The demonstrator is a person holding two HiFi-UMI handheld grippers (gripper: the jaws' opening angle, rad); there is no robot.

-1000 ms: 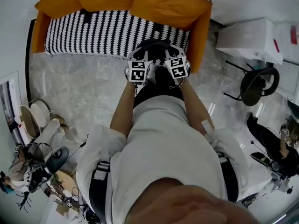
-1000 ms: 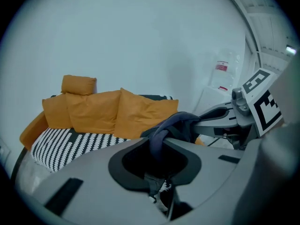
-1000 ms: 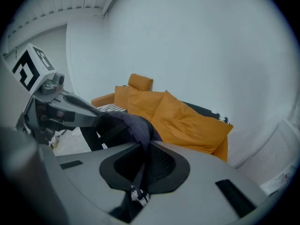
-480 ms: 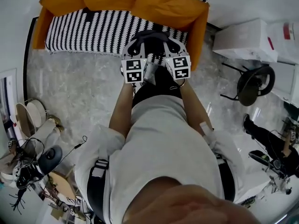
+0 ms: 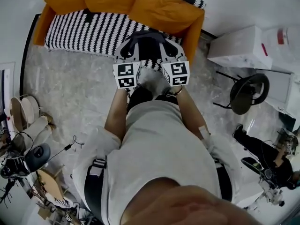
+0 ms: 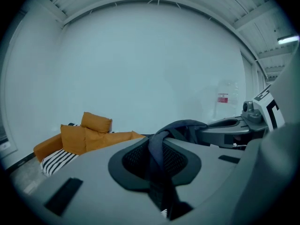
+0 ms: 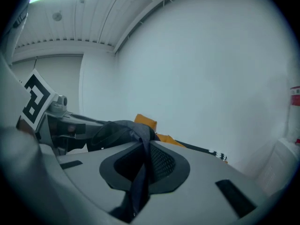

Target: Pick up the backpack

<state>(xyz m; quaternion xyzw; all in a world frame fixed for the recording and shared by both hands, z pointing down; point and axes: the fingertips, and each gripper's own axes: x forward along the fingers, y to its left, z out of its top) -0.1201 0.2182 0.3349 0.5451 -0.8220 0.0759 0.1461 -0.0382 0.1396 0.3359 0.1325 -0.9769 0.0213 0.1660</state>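
You're holding the backpack (image 5: 146, 42) just before the sofa (image 5: 93, 29) — left gripper (image 6: 157, 163) fingers pinching one dark strap (image 6: 157, 142), right gripper (image 7: 142, 165) fingers pinching another strap (image 7: 144, 149).

One backpack (image 5: 149, 40), two claws (image 6: 158, 146) (image 7: 140, 159), one sofa (image 5: 84, 28)

A white short-sleeved shirt (image 5: 164, 144) carries dark straps (image 5: 93, 189) at 7 and 4 o'clock, while the grey left gripper (image 6: 157, 149) and right gripper (image 7: 143, 161) bear black-and-white marker cubes (image 5: 126, 75).
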